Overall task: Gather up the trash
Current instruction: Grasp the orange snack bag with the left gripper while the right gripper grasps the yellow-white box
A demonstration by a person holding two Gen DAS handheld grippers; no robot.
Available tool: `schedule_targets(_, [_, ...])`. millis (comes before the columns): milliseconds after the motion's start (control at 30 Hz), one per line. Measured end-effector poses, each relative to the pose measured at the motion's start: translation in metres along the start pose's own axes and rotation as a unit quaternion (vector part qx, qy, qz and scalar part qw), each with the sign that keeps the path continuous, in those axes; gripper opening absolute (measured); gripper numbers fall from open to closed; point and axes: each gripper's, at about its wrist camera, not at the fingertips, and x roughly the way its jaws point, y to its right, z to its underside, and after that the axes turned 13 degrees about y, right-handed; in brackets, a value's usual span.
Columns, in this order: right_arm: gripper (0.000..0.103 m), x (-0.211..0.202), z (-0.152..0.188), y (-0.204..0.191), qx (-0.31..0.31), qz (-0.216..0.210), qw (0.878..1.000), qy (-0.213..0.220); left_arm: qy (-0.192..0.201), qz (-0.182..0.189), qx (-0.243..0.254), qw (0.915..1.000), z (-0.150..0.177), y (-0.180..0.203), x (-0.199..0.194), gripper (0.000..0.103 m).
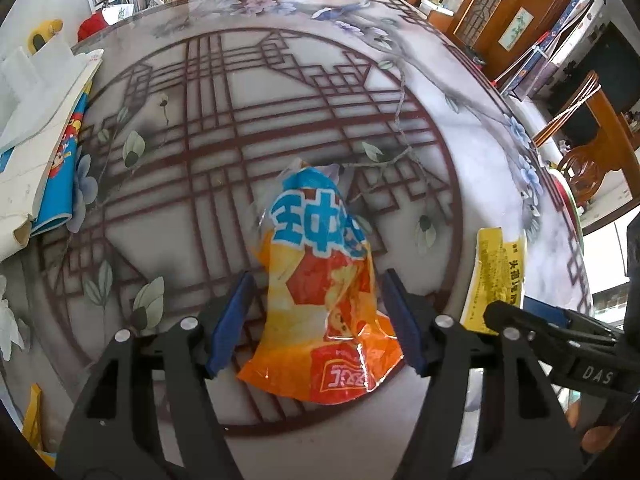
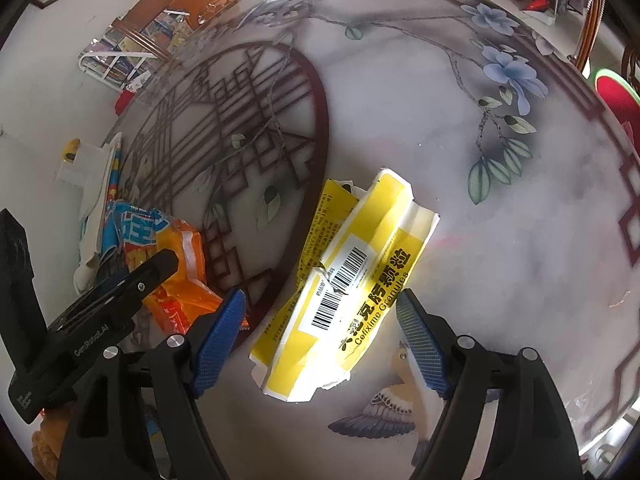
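— Blue-padded fingers (image 1: pixel 234 320) of the left gripper (image 1: pixel 320 322) sat closest to the lens; what was between them?

— An orange and blue snack wrapper (image 1: pixel 320 300), crumpled, lying on the table (image 1: pixel 480 152) over the dark red lattice print. The jaws stood spread on either side of it, and neither pad pressed on the plastic.

— And the right gripper (image 2: pixel 320 340)?

— Its jaws were spread too, set over a torn yellow medicine box (image 2: pixel 348 280) with a barcode label. The box lay flattened on the pale part of the table, just beside the rim of the lattice circle. The right-hand pad looked very close to the box's edge; I could not tell whether it touched.

— How did the two pieces of trash lie to each other?

— Near, but apart; the box lay off to the wrapper's right.

— Anything else on the table?

— A stack of white paper and a blue booklet (image 1: pixel 60 148) lay at the left edge.
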Motion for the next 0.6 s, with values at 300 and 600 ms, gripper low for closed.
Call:
schedule_targets(300, [0.032, -0.006, -0.001, -0.003, -0.014, -0.013, 1.000, 0.011, -0.009, 0.003, 0.006, 0.9999, 0.005, 0.004, 0.009, 0.047])
schedule_targets(600, [0.026, -0.056, -0.018, 0.017, -0.016, -0.020, 0.995, 0.095, 0.050, 0.054, 0.026, 0.9969, -0.018, 0.051, -0.023, 0.042])
